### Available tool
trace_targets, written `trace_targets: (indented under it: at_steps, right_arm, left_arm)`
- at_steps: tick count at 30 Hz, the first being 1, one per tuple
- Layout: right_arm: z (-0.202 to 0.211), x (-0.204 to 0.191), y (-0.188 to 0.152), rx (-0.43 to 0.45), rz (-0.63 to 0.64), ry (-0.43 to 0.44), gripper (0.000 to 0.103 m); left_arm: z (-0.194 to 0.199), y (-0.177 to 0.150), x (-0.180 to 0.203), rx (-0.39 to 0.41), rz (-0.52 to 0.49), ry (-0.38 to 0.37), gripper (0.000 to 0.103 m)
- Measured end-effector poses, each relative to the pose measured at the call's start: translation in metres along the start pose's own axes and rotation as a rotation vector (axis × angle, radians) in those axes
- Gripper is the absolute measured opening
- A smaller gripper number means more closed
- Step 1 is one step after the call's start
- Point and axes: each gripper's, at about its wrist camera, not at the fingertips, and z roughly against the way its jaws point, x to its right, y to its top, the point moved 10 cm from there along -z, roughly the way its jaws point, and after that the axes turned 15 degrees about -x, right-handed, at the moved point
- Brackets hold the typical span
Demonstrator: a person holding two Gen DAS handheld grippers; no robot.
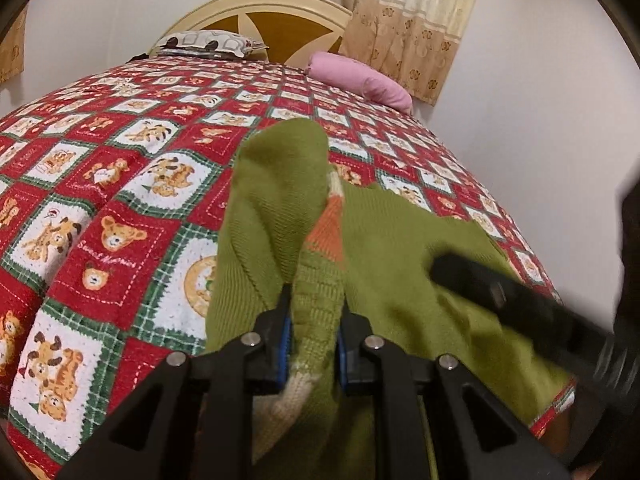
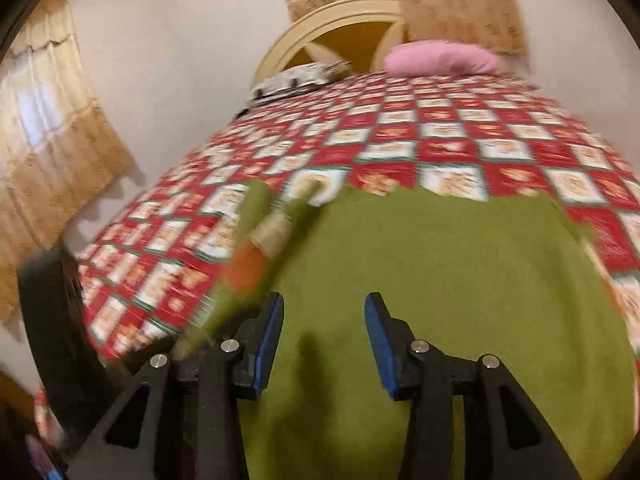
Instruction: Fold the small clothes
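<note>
Green knitted sweater (image 1: 400, 248) lying on the bed's patchwork quilt (image 1: 120, 208), near its front edge. The left tool (image 1: 314, 320) is clamped on a ribbed sleeve cuff, lifting the sleeve (image 1: 276, 184) off the body panel. The right tool (image 2: 324, 320) hovers with its jaws apart, holding nothing, over the flat green panel; its view is motion-blurred. For a clean fold, the sleeve should probably be carried across the panel under light tension and laid flat, the right tool pressing the panel down so the knit does not drag or bunch.
</note>
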Motion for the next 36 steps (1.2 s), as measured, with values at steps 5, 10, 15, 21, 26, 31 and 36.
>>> trace_targets:
  at_steps: [5, 10, 15, 21, 26, 31, 36]
  right_arm:
    - [-0.039, -0.022, 0.021, -0.119, -0.021, 0.179, 0.055]
    - [-0.069, -0.035, 0.021, -0.17, -0.009, 0.225, 0.057]
    - [-0.084, -0.043, 0.022, -0.168, 0.04, 0.195, 0.025]
    - [-0.074, -0.039, 0.021, -0.145, 0.043, 0.181, 0.014]
    - [-0.043, -0.039, 0.025, -0.117, 0.081, 0.184, 0.013]
    - [-0.007, -0.023, 0.029, -0.102, 0.139, 0.137, 0.013]
    - [0.037, 0.012, 0.035, -0.079, 0.171, 0.075, 0.013]
  left_arm:
    - [0.001, -0.001, -0.001, 0.002, 0.006, -0.014, 0.018]
    - [0.002, -0.001, -0.001, 0.004, 0.012, -0.027, 0.018]
    - [0.002, -0.001, -0.001, 0.003, 0.014, -0.03, 0.018]
    - [0.004, 0.0, 0.001, 0.01, 0.009, -0.033, 0.018]
    - [0.021, 0.002, 0.019, 0.044, -0.06, -0.004, 0.018]
    - [0.029, 0.009, 0.055, 0.043, -0.127, -0.007, 0.018]
    - [0.03, 0.018, 0.106, 0.04, -0.191, -0.057, 0.018]
